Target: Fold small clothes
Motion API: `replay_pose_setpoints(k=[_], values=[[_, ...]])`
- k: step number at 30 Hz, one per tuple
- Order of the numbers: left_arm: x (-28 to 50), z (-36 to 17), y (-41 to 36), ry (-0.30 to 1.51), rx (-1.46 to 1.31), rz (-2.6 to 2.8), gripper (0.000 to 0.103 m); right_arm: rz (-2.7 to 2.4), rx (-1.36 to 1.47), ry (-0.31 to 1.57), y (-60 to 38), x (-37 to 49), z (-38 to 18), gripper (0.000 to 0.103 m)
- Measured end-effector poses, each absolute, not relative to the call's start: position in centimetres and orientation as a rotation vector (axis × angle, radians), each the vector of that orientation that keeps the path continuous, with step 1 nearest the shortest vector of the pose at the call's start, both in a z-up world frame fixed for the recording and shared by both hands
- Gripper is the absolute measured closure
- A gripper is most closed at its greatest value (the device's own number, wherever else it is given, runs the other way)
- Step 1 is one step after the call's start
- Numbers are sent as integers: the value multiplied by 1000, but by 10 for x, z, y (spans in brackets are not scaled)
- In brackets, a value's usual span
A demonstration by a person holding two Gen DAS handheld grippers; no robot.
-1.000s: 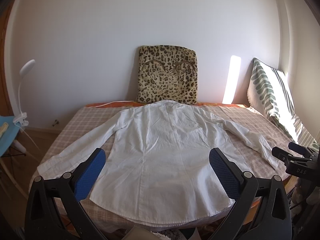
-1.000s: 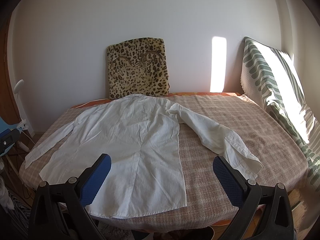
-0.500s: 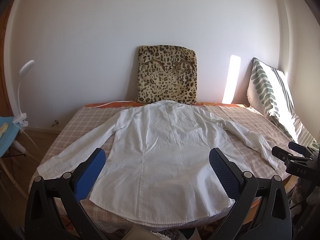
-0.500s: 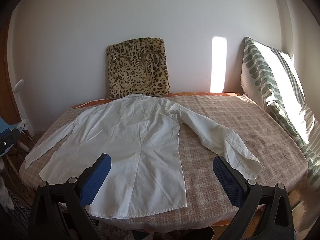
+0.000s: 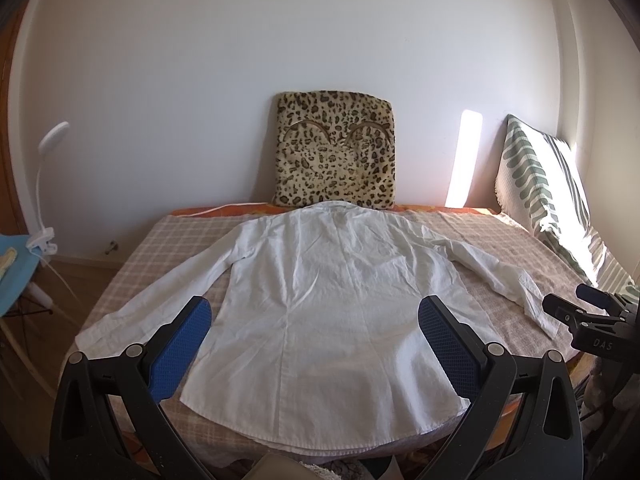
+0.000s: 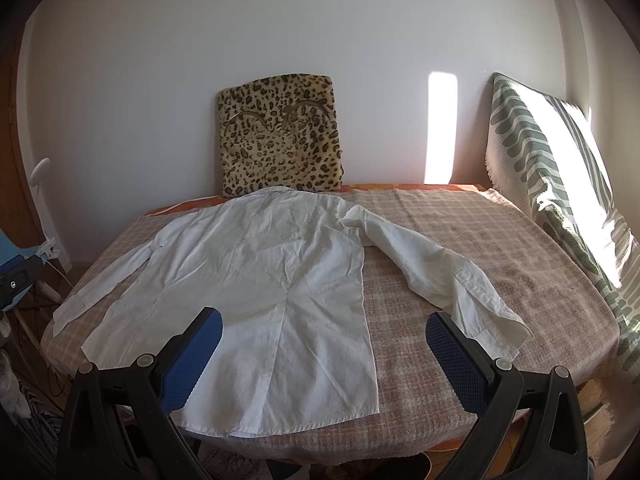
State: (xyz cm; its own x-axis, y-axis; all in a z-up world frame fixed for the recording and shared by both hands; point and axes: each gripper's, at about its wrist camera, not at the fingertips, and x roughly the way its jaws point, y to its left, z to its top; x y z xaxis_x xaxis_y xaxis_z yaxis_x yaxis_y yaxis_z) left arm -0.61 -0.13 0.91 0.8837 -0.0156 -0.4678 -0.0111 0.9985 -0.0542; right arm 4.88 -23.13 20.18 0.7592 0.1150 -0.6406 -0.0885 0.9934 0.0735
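Shirt (image 5: 320, 304): your white, creased woven shirt lies flat, back up, sleeves spread, on the checked cloth (image 6: 460, 240) covering the counter.
Left tongs (image 5: 316, 340): yours, wide apart, holding nothing, blue textured pads above the shirt's hem.
Right tongs (image 6: 324, 348): wide, empty, near the shirt's right sleeve cuff.
Leopard cushion (image 5: 336, 156): furry, square, upright behind the shirt's collar.
Striped pillow (image 6: 560, 184): right of the shirt.
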Motion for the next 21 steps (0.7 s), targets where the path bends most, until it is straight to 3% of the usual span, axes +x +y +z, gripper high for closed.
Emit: replay_pose_setpoints(k=[21], values=[[8, -2, 20, 501, -74, -2, 0, 167, -3, 679, -204, 66, 205, 0]])
